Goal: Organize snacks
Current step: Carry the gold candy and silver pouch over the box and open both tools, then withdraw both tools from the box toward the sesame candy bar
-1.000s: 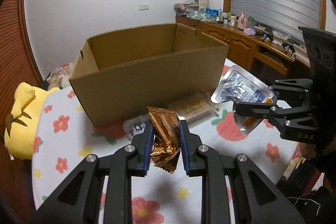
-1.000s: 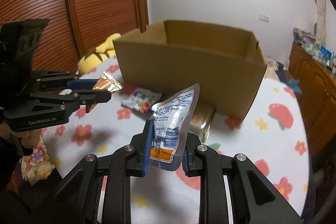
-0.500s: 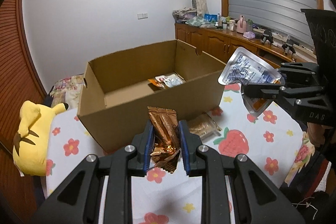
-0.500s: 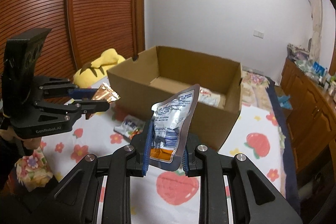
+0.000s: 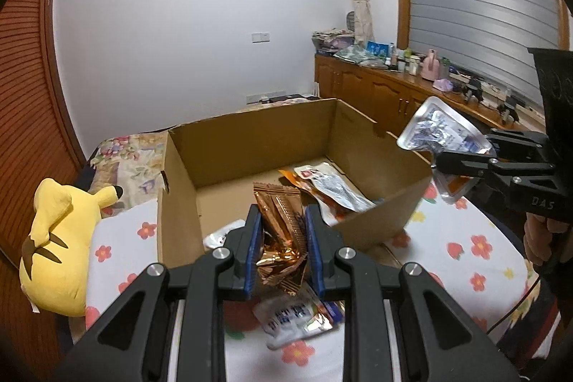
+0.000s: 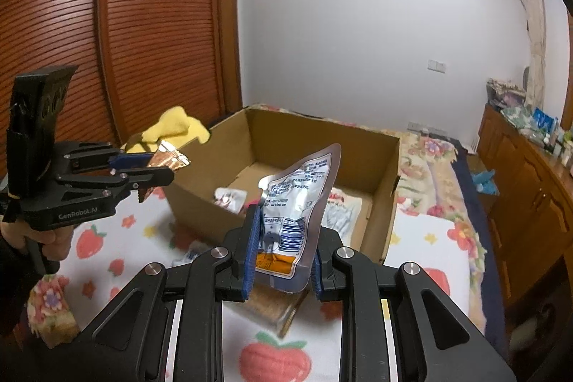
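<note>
Floral tablecloth (image 5: 118, 238): one box (image 5: 376, 213), two grippers (one packet each).

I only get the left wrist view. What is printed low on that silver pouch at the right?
Observer: A barcode and an orange label, on the silver pouch clamped in the right gripper.
Operator: Anything lying beneath that gripper?
Observer: A flat brown packet on the floral tablecloth, outside the cardboard box.
Operator: Does my gripper carry a name?
Observer: GenRobot.AI, on the left gripper pinching the copper foil wrapper.
</note>
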### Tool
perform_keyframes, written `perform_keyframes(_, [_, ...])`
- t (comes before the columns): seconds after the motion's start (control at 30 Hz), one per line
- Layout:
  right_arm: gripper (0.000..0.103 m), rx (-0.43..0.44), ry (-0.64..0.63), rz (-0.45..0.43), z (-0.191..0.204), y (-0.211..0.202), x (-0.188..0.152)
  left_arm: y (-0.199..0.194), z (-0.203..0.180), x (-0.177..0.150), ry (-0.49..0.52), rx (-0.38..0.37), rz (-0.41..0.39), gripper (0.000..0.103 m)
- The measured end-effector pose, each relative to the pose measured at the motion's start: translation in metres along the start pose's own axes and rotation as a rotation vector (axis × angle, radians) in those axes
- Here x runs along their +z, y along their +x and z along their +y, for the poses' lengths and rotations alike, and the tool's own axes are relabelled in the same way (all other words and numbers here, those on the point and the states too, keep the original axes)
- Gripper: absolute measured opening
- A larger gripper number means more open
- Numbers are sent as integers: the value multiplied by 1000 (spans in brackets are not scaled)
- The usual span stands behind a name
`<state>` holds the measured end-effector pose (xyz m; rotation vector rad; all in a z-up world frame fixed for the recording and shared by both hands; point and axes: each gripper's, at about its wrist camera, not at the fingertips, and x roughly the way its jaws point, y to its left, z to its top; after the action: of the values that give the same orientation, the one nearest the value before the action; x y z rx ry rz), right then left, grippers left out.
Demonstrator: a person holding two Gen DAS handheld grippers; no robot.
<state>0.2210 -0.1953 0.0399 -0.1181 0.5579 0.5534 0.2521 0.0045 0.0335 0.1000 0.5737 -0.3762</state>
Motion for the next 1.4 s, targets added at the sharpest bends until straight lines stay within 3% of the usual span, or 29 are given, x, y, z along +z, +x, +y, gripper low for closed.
perform_keyframes(0.5, [22,0,1,72,-25,68,14,58,19,11,-73,41,29,25])
perform_keyframes(0.8, [24,4,11,84,-32,78,12,71,19,12,-74,44,38,27])
perform_keyframes(1.1, [29,4,23,73,-31,72,11,64,16,10,-79,51,34,37])
perform_keyframes(1.4, [46,-21,14,29,-10,33,11,22,8,2,-75,46,-8,41])
